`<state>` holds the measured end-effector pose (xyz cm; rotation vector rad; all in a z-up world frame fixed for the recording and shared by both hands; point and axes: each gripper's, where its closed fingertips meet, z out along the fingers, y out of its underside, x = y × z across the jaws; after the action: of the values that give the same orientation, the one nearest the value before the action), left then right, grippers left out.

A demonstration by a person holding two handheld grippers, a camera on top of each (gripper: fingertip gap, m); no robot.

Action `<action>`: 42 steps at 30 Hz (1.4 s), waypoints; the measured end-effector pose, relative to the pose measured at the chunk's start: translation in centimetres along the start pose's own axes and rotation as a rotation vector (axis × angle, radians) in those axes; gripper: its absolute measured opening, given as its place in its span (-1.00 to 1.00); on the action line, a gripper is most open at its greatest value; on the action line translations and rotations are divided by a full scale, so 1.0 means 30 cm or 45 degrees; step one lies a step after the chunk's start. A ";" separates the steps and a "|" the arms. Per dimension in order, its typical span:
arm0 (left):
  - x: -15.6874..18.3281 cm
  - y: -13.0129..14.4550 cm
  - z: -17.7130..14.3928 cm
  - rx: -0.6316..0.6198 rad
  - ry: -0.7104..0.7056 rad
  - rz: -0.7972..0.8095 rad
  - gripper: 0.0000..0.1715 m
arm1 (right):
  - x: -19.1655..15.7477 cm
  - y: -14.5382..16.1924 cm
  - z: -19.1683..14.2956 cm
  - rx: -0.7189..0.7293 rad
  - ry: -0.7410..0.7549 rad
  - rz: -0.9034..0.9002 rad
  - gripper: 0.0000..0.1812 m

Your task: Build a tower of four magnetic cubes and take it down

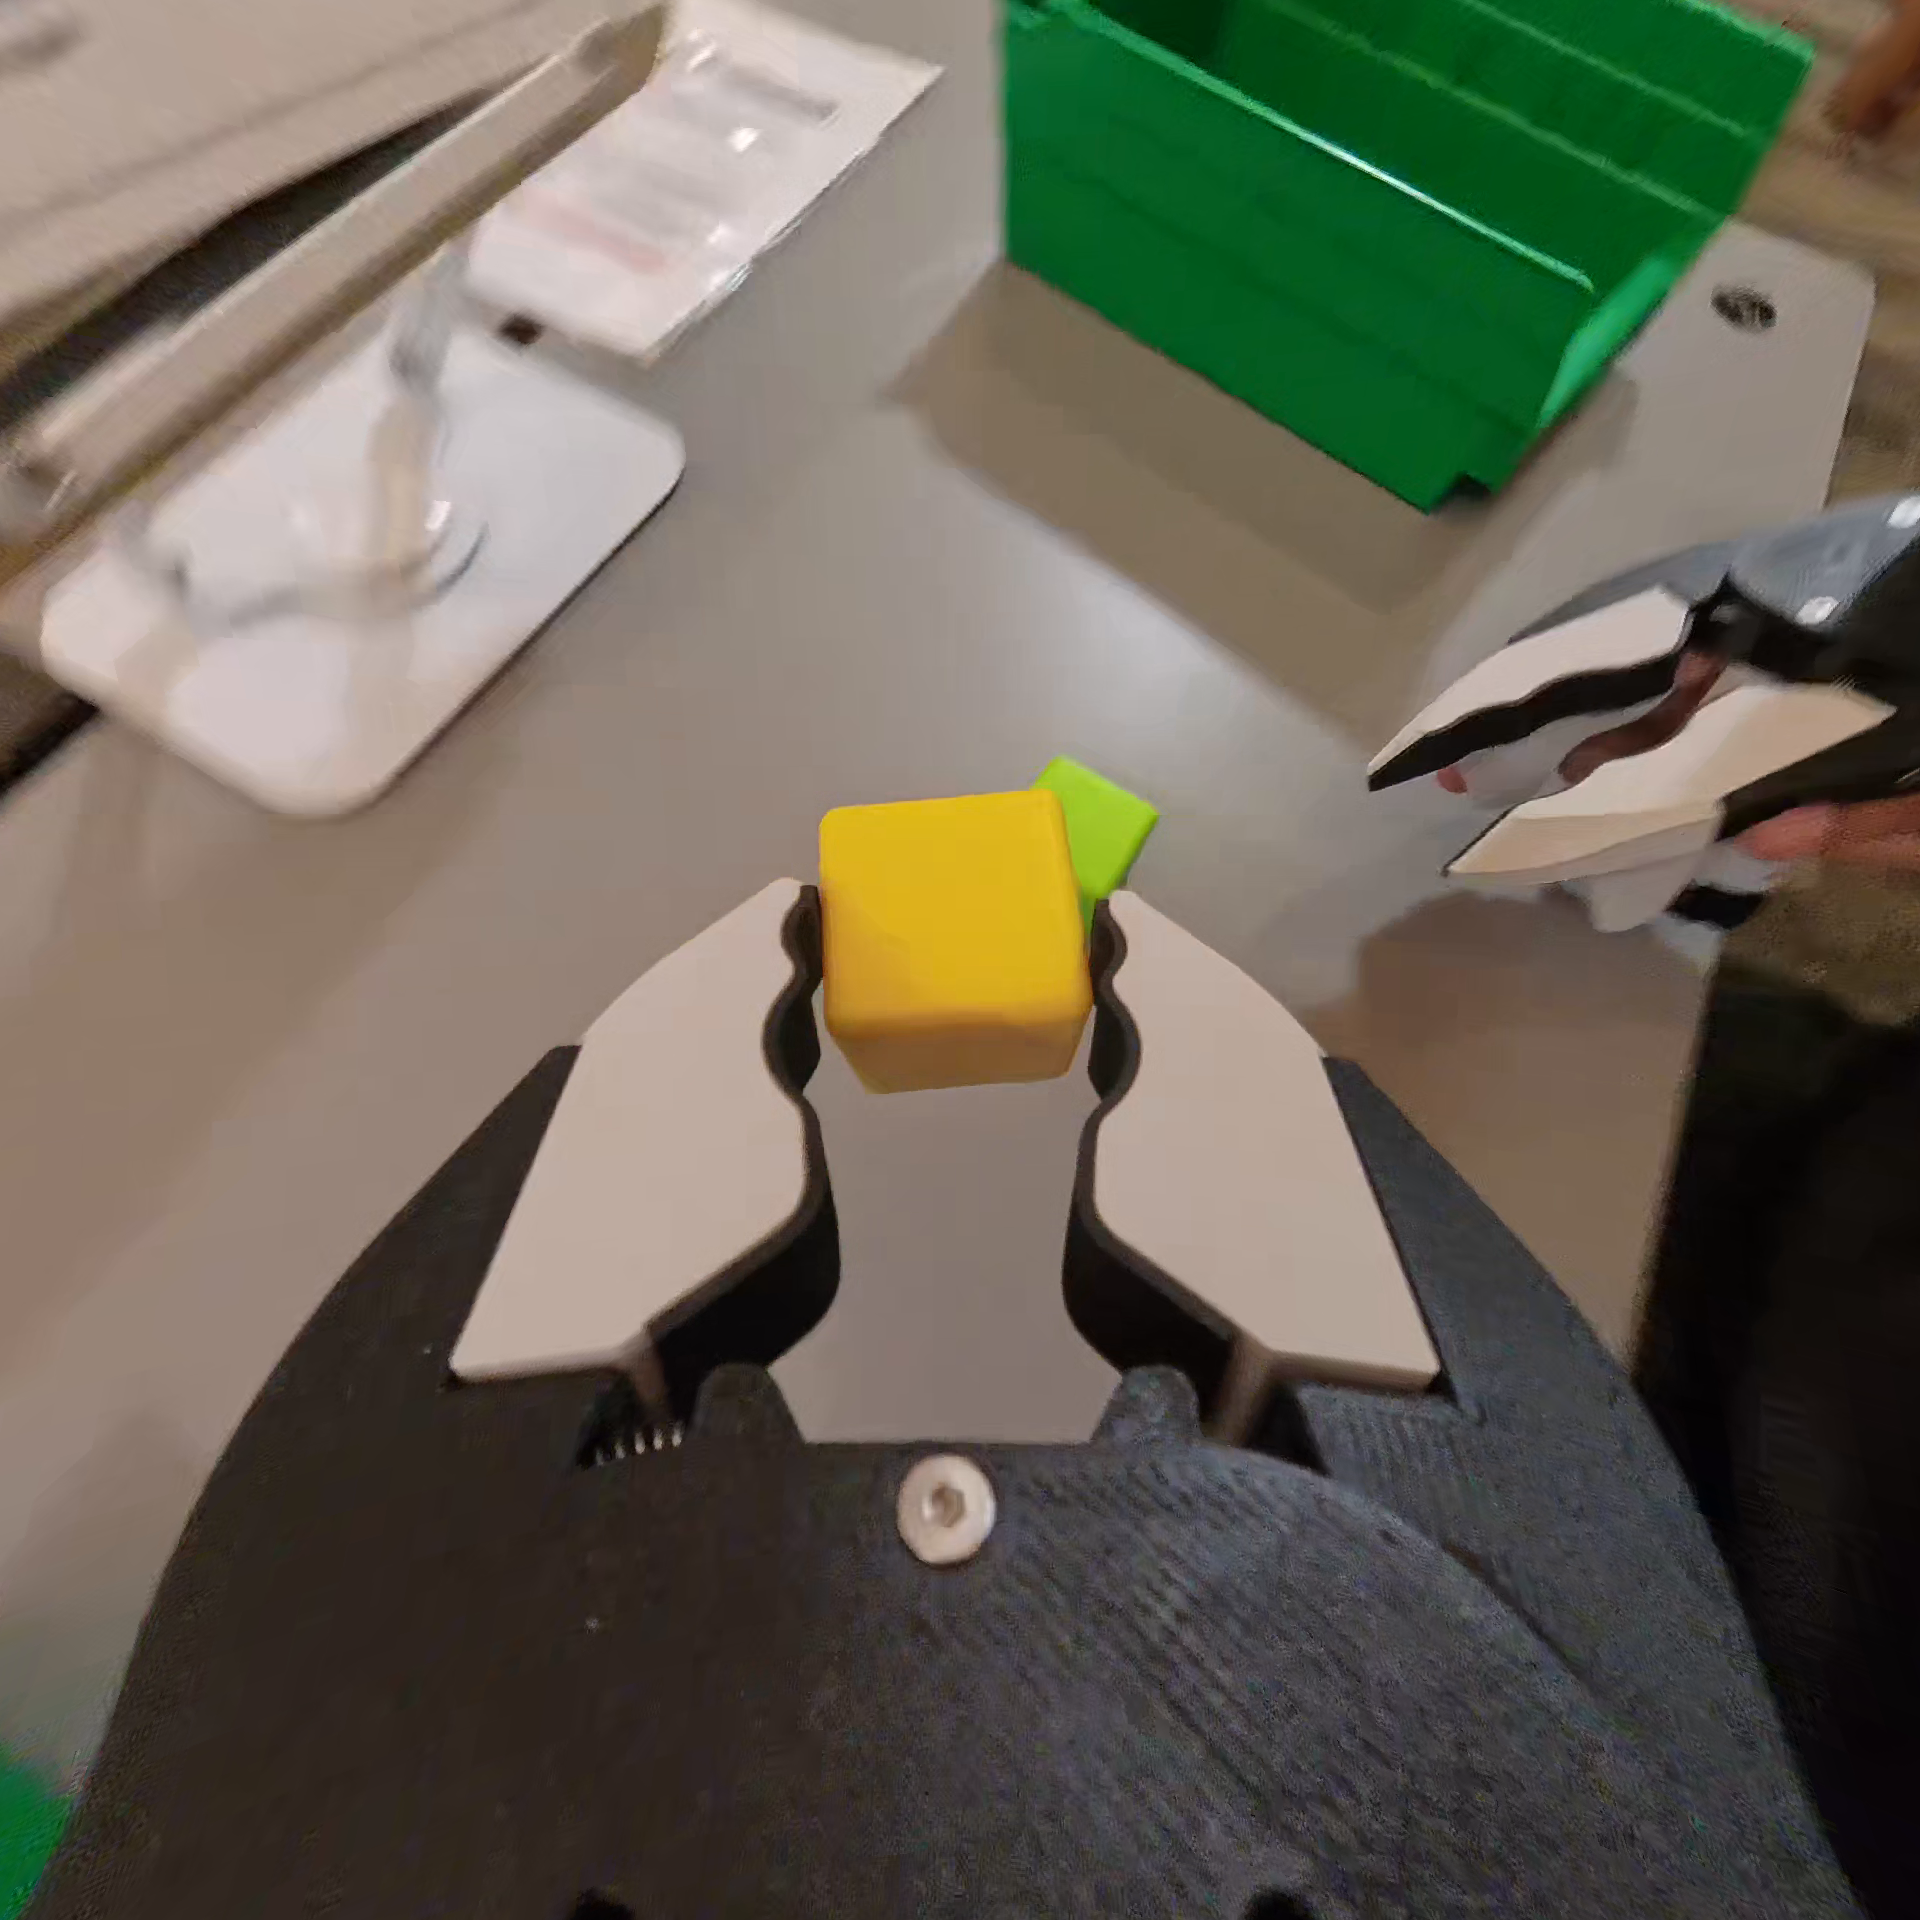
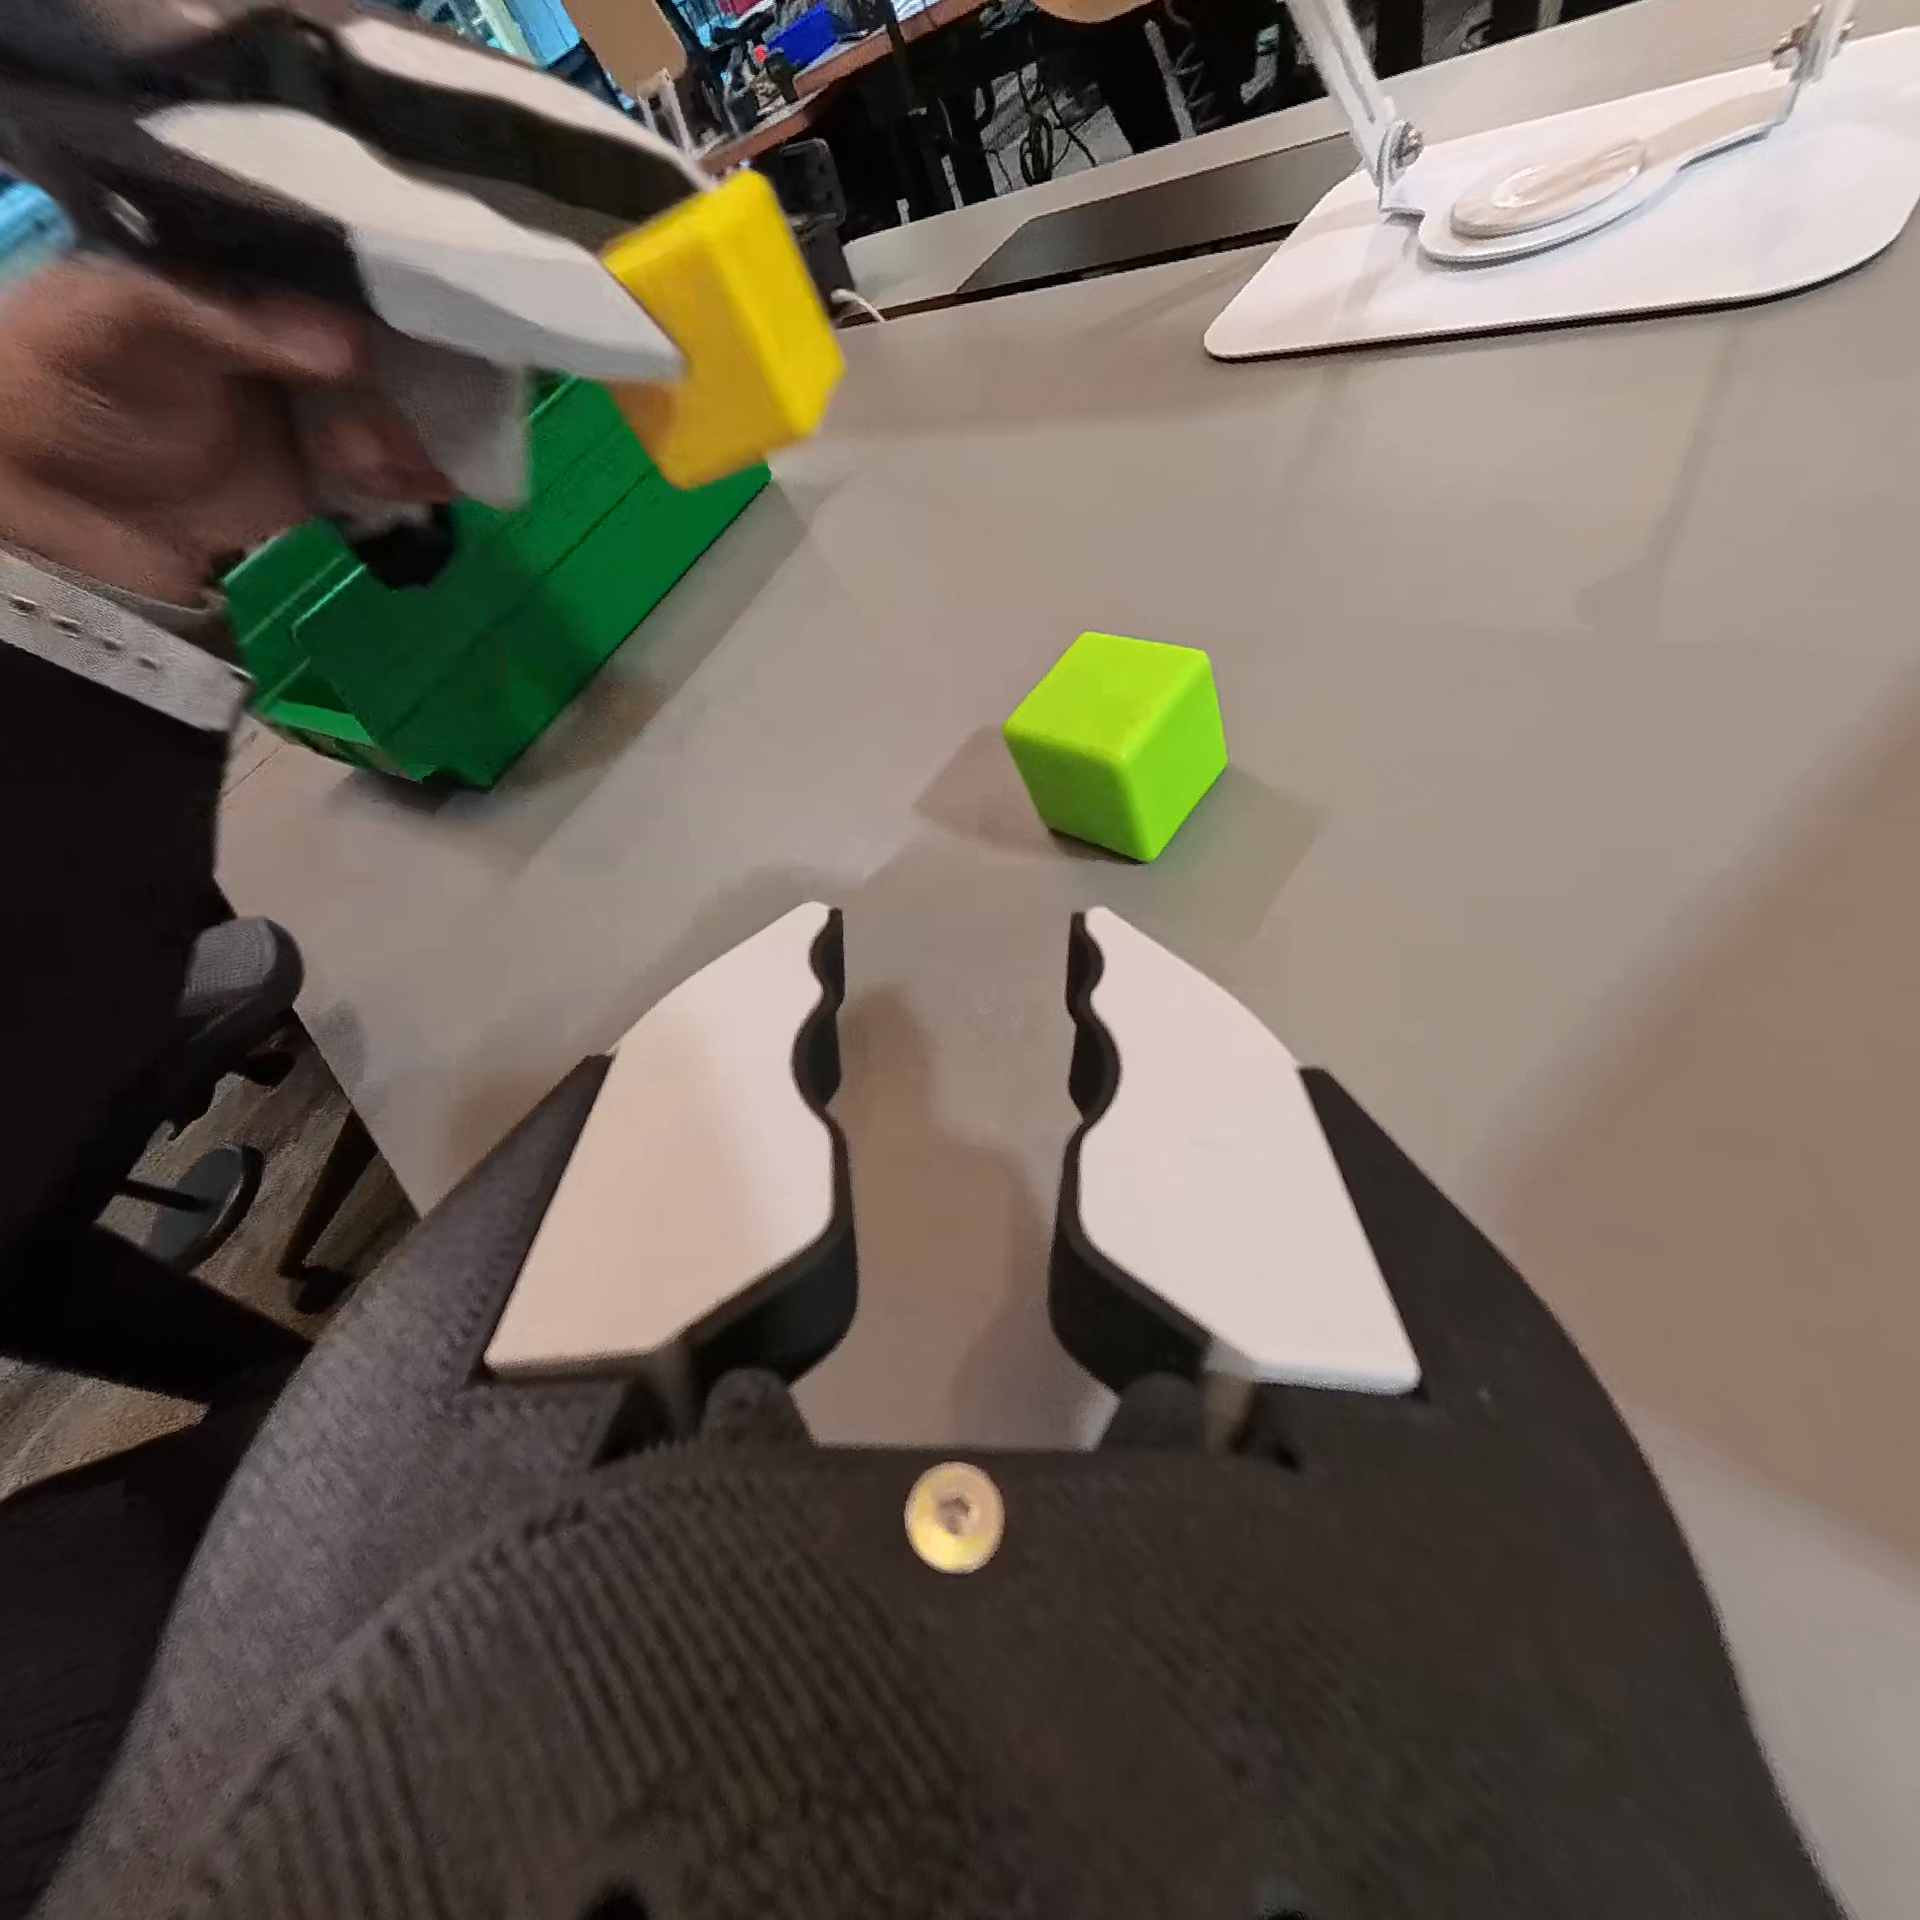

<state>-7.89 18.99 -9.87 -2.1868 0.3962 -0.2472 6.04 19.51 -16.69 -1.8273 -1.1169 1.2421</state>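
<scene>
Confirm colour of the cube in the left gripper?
Yellow cube; clearest in left wrist view.

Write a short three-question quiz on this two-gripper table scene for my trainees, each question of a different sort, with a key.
1. True or false: the left gripper holds the yellow cube between its fingers, lifted off the grey table.
2. Multiple choice: the lime-green cube is (a) in the right gripper, (b) resting on the table ahead of the right gripper, (c) inside the green bin.
3. Fill in: the right gripper's fingers are ____ and hold nothing.

Key: 1 true; 2 b; 3 open.
</scene>
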 end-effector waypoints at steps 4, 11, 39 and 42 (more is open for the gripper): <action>0.137 0.002 0.191 0.017 0.145 0.329 -0.41 | 0.020 0.003 -0.042 0.022 0.067 -0.057 -0.54; 0.213 -0.117 0.244 0.092 0.470 0.462 -0.41 | 0.046 0.009 -0.066 0.027 0.111 -0.055 -0.55; 0.172 -0.023 0.346 0.119 0.738 0.414 -0.41 | 0.020 0.022 -0.036 -0.027 0.084 -0.140 -0.56; 0.162 -0.002 0.358 0.095 0.733 0.403 -0.41 | 0.019 0.021 -0.037 -0.025 0.078 -0.129 -0.56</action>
<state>0.01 25.17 -16.05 -1.9155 1.0226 -0.7042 7.36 19.69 -17.07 -1.7882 -1.1764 1.1132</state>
